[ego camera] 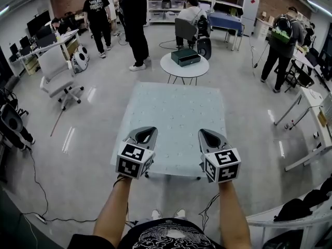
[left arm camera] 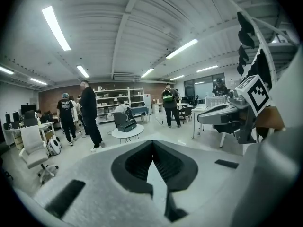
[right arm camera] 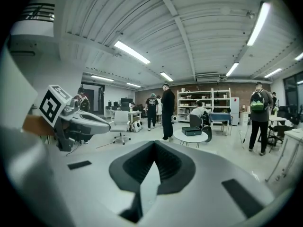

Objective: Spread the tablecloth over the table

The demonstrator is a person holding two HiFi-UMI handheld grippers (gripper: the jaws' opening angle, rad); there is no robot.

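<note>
Both grippers are closed. The left gripper point(ego camera: 147, 132) and the right gripper point(ego camera: 207, 133) each have their two jaws pressed together at the tips, and nothing is pinched there.

From the head view you look down on the pale tablecloth point(ego camera: 176, 113). It lies flat and covers the whole table (so the table itself is hidden). The grippers sit side by side over the near edge, left one by the near left corner, right one by the near right corner. Two bare arms reach out to them. I cannot tell if the tips touch the cloth.

Only this view shows the cloth all at once. In the gripper views it is just a pale sliver in the gap behind the closed tips.

Those two views look out across the room. They show long ceiling lights point(left arm camera: 56, 27), and each one shows the other gripper off to its side.

Past the far edge stands a small round table point(ego camera: 182, 69) with a dark box point(ego camera: 185, 57) on it. People stand around, and a white chair point(ego camera: 56, 72) is at the left.
</note>
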